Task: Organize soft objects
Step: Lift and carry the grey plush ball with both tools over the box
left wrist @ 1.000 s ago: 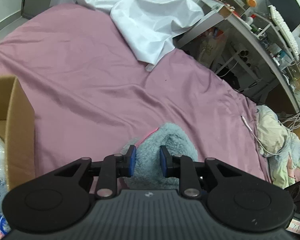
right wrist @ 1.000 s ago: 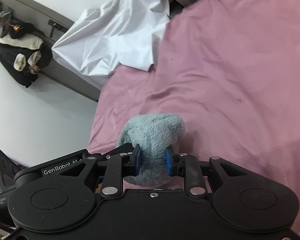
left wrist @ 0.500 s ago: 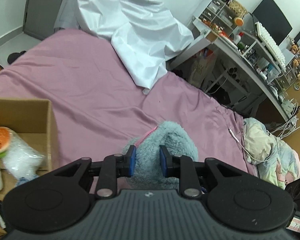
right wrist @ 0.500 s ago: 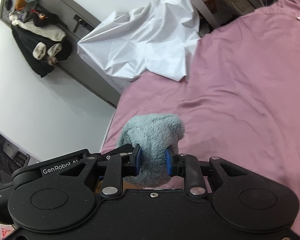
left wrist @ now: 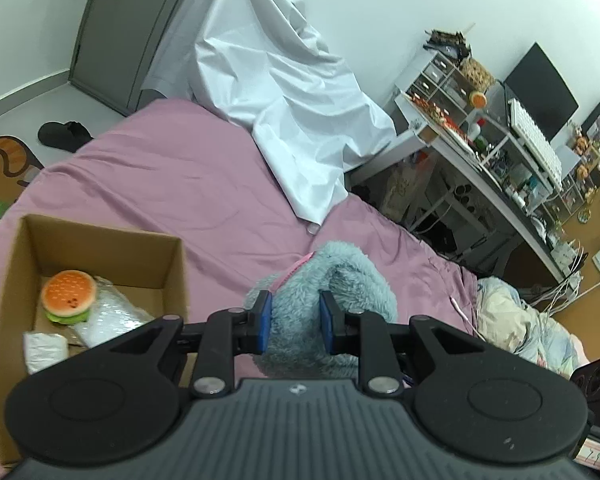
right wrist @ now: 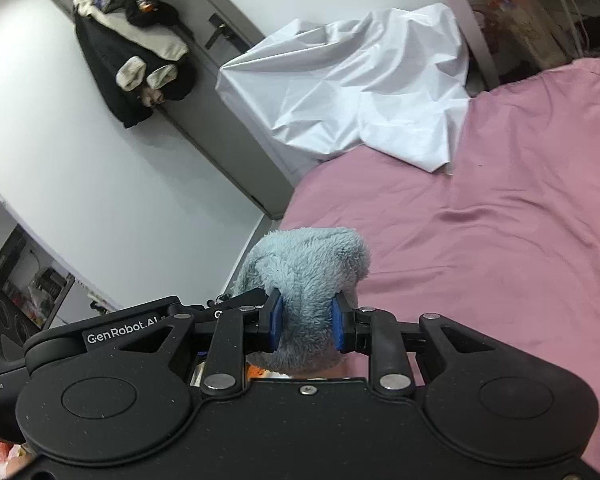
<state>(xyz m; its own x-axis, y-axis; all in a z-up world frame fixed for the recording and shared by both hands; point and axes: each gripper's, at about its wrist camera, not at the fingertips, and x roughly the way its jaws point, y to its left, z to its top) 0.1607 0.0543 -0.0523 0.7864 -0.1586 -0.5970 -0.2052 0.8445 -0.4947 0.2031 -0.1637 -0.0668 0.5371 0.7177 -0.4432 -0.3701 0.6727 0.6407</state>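
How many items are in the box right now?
3: a burger plush at the back, a clear plastic bag beside it, a white bundle nearer the camera. The left gripper may hide more.

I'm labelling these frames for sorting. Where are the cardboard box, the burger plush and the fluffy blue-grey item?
cardboard box (left wrist: 172, 264): left wrist view, on its right wall.
burger plush (left wrist: 69, 290): left wrist view, on its orange bun top.
fluffy blue-grey item (left wrist: 352, 276): left wrist view, on its fuzzy upper fold.
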